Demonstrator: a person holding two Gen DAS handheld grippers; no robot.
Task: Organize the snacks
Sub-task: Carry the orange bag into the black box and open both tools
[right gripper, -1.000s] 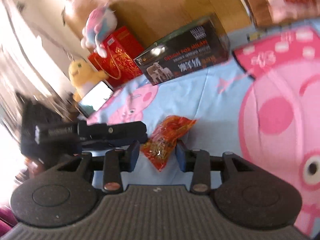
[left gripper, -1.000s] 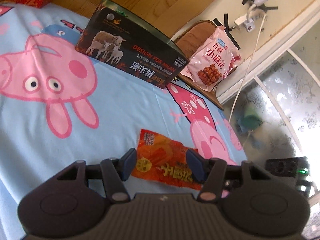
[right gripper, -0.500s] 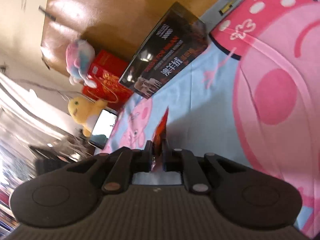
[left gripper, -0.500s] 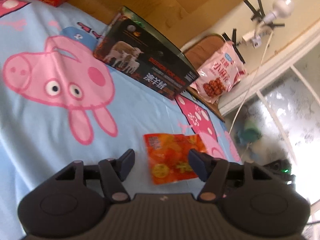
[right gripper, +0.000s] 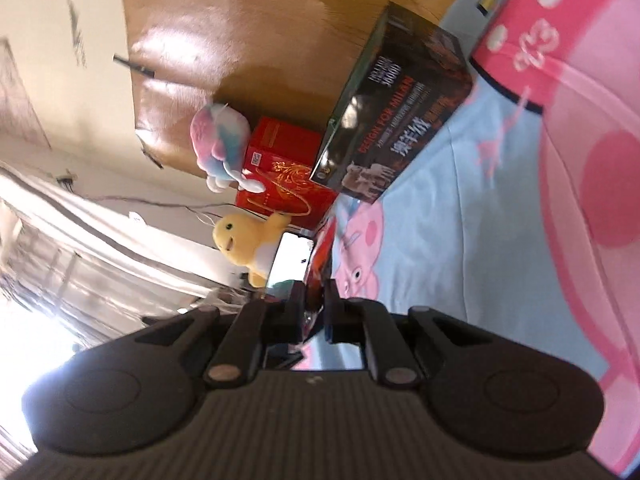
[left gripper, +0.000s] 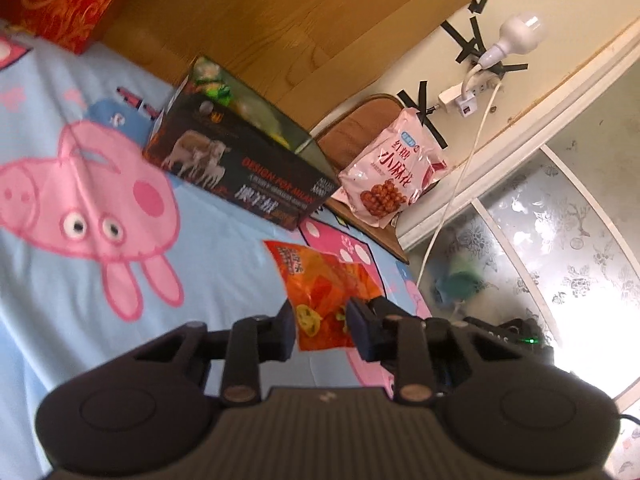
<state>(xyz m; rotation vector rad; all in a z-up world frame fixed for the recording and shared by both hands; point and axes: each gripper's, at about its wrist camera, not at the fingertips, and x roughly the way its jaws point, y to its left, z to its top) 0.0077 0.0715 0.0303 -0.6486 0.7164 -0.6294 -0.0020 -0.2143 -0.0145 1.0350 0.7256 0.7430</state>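
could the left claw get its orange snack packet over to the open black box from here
Probably yes: the left claw is shut on the orange snack packet, and only bare bedsheet lies before the black box, whose top looks open.

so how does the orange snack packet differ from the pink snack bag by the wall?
The orange snack packet is pinched in the left tool above the bedsheet; the pink snack bag leans free on the brown chair. The orange packet looks smaller and crumpled; the pink bag is bigger and puffed. The orange packet shows orange pieces, the pink bag brown twists. Both are sealed and lie outside the dark box.
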